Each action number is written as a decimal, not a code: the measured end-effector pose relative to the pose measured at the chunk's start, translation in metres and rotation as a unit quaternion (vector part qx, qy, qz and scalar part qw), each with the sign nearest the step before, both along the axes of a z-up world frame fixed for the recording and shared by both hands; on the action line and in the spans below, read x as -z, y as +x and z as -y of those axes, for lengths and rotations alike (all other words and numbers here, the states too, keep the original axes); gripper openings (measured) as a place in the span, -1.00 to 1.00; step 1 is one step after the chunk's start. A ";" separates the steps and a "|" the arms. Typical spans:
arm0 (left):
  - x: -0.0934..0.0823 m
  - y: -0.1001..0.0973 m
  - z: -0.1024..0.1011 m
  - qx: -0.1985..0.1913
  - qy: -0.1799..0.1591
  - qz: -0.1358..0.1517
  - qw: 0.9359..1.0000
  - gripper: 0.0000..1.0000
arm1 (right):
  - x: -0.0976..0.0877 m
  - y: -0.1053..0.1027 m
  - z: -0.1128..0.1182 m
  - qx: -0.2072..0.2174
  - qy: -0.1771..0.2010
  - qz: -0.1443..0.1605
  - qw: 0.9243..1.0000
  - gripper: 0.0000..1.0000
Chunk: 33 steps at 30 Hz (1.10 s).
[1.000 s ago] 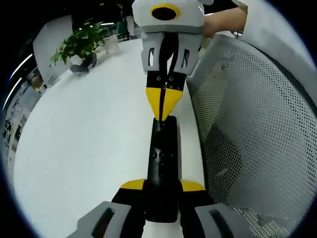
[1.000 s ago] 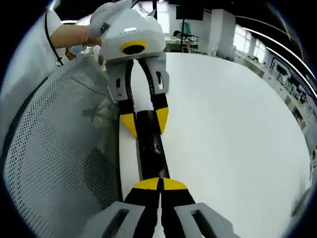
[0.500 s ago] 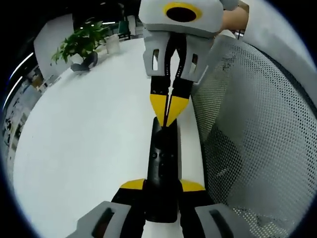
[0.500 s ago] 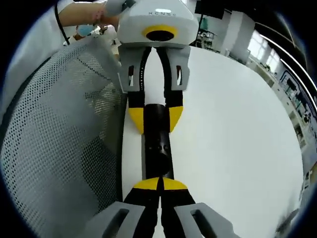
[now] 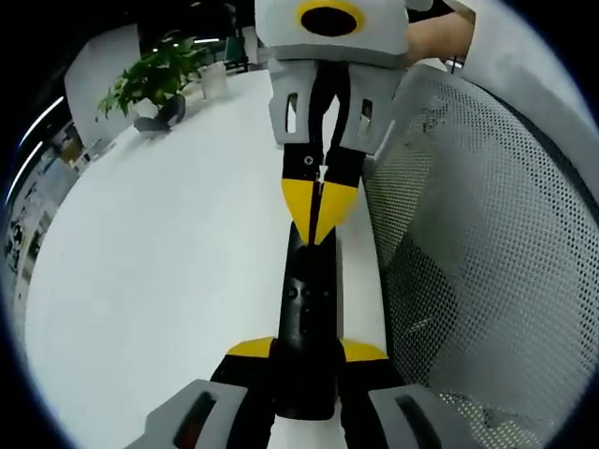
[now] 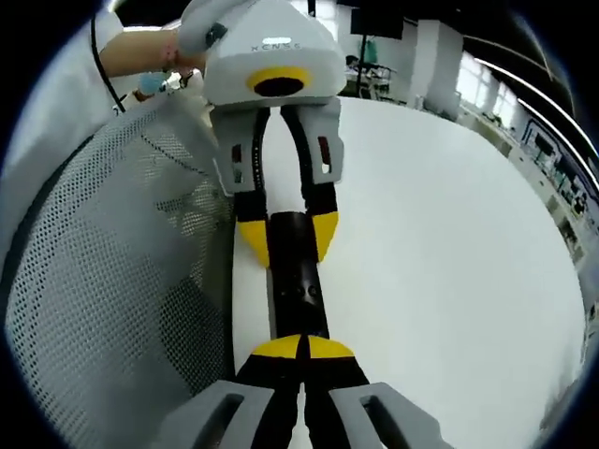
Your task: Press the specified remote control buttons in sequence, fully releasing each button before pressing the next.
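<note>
A black remote control lies lengthwise over the white table. My left gripper is shut on its near end, one yellow tip on each side. From the top of the left gripper view comes my right gripper, shut, its yellow tips together and pointing down onto the remote's far end. In the right gripper view the remote runs up from my right gripper, whose closed tips rest on its button face. My left gripper clamps the remote's other end there.
A grey mesh chair back stands close along the table edge, also seen as the mesh. A potted plant and a white cup sit at the table's far end. A person's hand holds the right gripper.
The right gripper's closed tips have crept slightly further along the remote toward the left gripper, and its body has tilted a little. The left gripper and the remote have kept still.
</note>
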State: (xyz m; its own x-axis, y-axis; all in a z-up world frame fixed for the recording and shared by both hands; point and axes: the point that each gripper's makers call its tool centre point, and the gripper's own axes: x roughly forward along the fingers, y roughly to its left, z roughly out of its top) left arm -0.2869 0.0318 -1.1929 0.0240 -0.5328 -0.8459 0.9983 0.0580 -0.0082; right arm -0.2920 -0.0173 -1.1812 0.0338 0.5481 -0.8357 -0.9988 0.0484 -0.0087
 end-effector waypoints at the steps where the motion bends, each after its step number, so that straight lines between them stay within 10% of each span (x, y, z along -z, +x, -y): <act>1: 0.000 0.000 0.000 0.000 -0.001 0.000 1.000 -0.55 | -0.001 0.003 0.001 -0.011 -0.005 0.015 1.000 -1.00; 10: 0.000 0.000 0.001 0.004 -0.008 0.002 1.000 -0.55 | 0.003 0.002 -0.002 -0.092 -0.055 0.089 0.990 -1.00; 19: 0.000 0.000 0.000 0.005 -0.001 0.000 1.000 -0.55 | -0.001 0.004 0.001 0.019 0.014 -0.026 0.999 -1.00; 33: 0.000 0.001 -0.001 0.003 -0.007 0.001 1.000 -0.55 | 0.002 0.002 -0.007 -0.037 -0.021 0.009 0.999 -0.87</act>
